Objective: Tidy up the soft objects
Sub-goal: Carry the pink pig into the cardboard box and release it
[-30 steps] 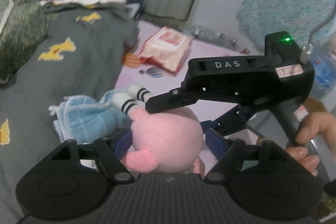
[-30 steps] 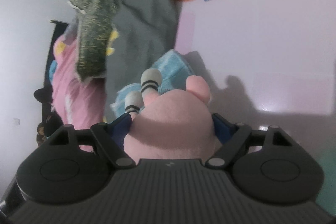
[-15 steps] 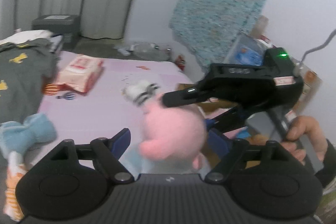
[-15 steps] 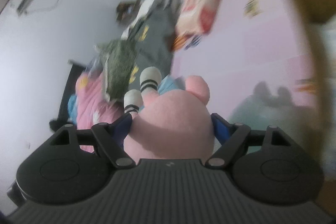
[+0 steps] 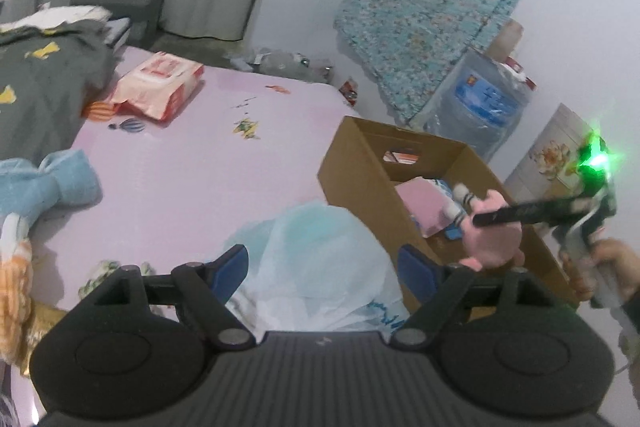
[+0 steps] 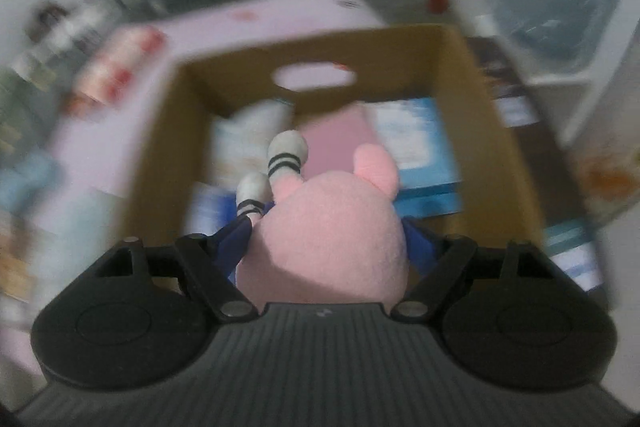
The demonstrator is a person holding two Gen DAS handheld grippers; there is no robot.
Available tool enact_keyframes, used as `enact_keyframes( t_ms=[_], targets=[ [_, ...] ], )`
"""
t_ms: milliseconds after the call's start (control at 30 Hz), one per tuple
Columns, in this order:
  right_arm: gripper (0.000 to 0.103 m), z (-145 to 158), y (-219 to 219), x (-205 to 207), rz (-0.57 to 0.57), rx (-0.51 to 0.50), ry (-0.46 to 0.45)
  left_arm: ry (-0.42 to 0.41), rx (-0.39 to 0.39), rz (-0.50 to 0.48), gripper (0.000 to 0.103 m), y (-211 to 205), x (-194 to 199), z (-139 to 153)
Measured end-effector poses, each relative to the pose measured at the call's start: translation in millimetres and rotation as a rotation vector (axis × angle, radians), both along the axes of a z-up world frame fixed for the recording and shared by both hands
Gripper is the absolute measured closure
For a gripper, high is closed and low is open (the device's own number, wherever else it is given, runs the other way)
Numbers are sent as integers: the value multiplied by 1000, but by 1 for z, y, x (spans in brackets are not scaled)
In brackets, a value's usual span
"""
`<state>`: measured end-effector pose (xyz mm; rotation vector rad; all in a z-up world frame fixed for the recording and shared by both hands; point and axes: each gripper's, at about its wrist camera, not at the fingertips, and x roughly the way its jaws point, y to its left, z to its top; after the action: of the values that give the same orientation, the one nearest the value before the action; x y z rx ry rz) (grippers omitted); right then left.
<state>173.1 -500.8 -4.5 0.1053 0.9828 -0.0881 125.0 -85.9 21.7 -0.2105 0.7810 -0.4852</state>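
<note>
The right gripper is clamped on the pink plush toy, its blue pads pressed into the toy's round body on either side, and it holds the toy over the open top of the cardboard box, toward the box's near end. The left gripper has nothing between its fingers; its jaws have just been opening and stand wide apart, empty, over a pale plastic bag that lies just beside the box on its bed-facing side. The toy's long axis runs along the line of the gripper, away from the wrist: its two white, black-striped feet lead, pointing toward the far wall of the box with the oval handle hole, and one pink limb sticks out beside them. The grip looks to sit on the toy's widest, softest part, so the main risk I see is the plush squeezing out of the pads or rolling as it is let go. Since it hangs near the box's near wall, a release from here might catch the rim and tip the toy out toward the bag rather than in. The right view is smeared, which suggests a fast swing; letting go mid-swing could fling it past the box. Inside lie a pink flat item and blue-and-white packs, so it may land tilted on them.
</note>
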Motion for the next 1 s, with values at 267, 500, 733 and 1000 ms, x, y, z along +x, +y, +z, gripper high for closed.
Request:
enact_keyframes(
  t_ms=[267, 500, 733, 1000],
  targets=[
    [21, -68, 55, 25, 108, -379, 108, -5, -2, 34, 20, 15, -6, 3],
    [16, -43, 63, 10, 123, -113, 56, 6, -17, 47, 20, 22, -5, -1],
    [15, -32, 34, -5, 59, 125, -16, 7, -31, 40, 20, 23, -8, -3],
    [44, -52, 14, -9, -37, 147, -11, -1, -41, 51, 20, 28, -11, 0]
  ],
)
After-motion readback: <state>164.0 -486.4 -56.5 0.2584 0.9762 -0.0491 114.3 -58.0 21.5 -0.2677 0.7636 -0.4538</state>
